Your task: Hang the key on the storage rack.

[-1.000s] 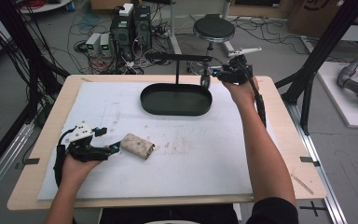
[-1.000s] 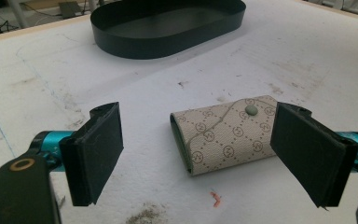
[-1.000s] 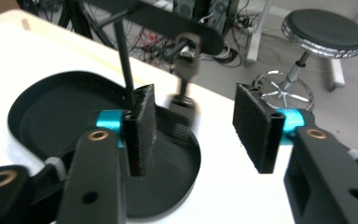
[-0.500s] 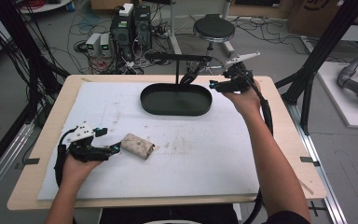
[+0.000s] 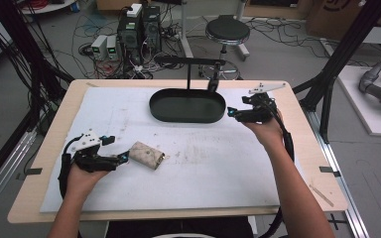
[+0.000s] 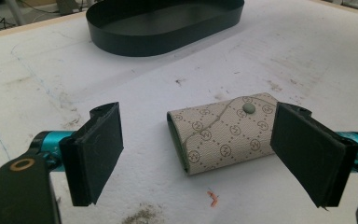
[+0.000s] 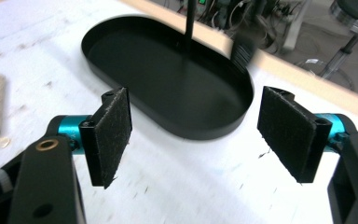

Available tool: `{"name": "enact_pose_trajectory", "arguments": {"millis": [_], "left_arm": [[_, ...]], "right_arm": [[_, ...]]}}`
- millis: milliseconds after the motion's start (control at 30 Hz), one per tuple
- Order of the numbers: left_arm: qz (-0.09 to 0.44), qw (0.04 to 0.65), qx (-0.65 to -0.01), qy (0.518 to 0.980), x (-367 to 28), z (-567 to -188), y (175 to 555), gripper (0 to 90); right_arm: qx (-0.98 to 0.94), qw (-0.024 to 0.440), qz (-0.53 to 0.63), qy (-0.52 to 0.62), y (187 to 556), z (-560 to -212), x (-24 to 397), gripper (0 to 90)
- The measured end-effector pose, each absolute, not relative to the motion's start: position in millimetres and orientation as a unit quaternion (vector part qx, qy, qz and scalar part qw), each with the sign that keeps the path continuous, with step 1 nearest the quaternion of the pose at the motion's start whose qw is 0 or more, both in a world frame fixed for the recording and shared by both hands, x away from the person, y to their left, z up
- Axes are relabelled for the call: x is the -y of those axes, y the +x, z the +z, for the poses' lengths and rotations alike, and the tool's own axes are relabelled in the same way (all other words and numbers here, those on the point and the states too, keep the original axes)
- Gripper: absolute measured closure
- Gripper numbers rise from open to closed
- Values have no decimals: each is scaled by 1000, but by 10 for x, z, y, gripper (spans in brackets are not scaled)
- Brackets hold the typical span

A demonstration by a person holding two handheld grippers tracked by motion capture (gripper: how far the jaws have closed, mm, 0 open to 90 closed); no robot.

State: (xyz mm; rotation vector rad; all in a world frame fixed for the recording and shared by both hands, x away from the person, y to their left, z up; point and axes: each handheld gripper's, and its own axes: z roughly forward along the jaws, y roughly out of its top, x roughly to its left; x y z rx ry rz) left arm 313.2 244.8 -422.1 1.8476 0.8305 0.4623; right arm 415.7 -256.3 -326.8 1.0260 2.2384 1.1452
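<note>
Pouch [image 6: 223,135] lies flat between the wide-open, empty left gripper [image 6: 214,154], lined up for a grab, while the right gripper [image 7: 196,135], just opened and empty, faces the tray [image 7: 121,42]

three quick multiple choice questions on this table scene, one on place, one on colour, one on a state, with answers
1. Where does the patterned pouch lie?
A in the tray
B on the white mat
C on the floor
2. What colour is the oval tray?
A black
B red
C white
3. How are the left gripper jaws?
A shut on the pouch
B shut on nothing
C open

1 B, it rests on the white mat by the left gripper.
2 A, its wall and floor are black.
3 C, the pads stand apart, neither pressing the pouch.
</note>
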Motion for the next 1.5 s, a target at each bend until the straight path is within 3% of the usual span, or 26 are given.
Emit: {"name": "enact_pose_trajectory", "arguments": {"millis": [633, 1500], "left_arm": [[192, 505, -347, 766, -2478, -4238, 3141, 169], [195, 502, -341, 771, -2473, -4208, 3138, 169]], "right_arm": [[-792, 202, 450, 360, 3765, -3720, 2621, 223], [-792, 195, 454, 358, 3675, -3878, 2685, 191]]}}
